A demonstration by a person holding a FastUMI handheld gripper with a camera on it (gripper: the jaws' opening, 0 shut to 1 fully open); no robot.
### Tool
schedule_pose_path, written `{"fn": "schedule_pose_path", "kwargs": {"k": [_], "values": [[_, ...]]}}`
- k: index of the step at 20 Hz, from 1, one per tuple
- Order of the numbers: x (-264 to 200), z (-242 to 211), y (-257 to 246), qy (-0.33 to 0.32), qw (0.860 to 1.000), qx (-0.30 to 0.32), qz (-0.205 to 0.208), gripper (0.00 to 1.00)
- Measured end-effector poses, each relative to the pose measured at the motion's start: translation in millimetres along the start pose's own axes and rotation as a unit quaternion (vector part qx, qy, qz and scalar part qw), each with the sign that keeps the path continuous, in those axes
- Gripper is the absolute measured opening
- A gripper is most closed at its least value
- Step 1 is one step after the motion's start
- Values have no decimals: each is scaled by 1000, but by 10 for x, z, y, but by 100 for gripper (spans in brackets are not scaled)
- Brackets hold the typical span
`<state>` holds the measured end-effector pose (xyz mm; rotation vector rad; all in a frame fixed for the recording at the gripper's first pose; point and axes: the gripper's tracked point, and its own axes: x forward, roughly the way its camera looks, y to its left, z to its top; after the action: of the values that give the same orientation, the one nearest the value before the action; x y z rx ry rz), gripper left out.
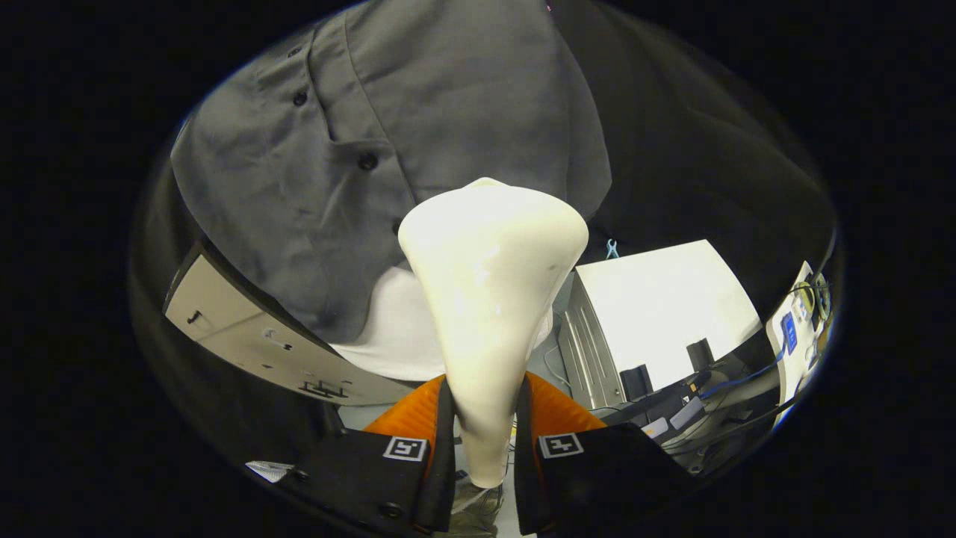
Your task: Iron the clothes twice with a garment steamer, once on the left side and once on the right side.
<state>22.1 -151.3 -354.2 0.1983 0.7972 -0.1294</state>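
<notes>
The steamer point(489, 299) is clenched by its handle in the hand-held gripper point(484, 441), its head held against the hanging shirt point(388, 149) near the buttons, so ironing seems underway, passes uncountable.

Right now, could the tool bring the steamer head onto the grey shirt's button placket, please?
Probably yes. The tool is shut on the steamer, whose head sits just before the grey shirt, with nothing between them.
</notes>
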Motion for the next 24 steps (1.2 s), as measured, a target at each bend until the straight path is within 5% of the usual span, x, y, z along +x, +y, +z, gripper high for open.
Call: {"fn": "schedule_pose_path", "kwargs": {"k": [5, 12, 18, 24], "values": [[-903, 823, 510, -92, 995, -5, 29, 40], [-2487, 1829, 1019, -249, 967, -52, 19, 40], [-3311, 1944, 969, -337, 941, -43, -6, 40], [-3497, 1723, 748, -340, 940, -27, -17, 40]]}}
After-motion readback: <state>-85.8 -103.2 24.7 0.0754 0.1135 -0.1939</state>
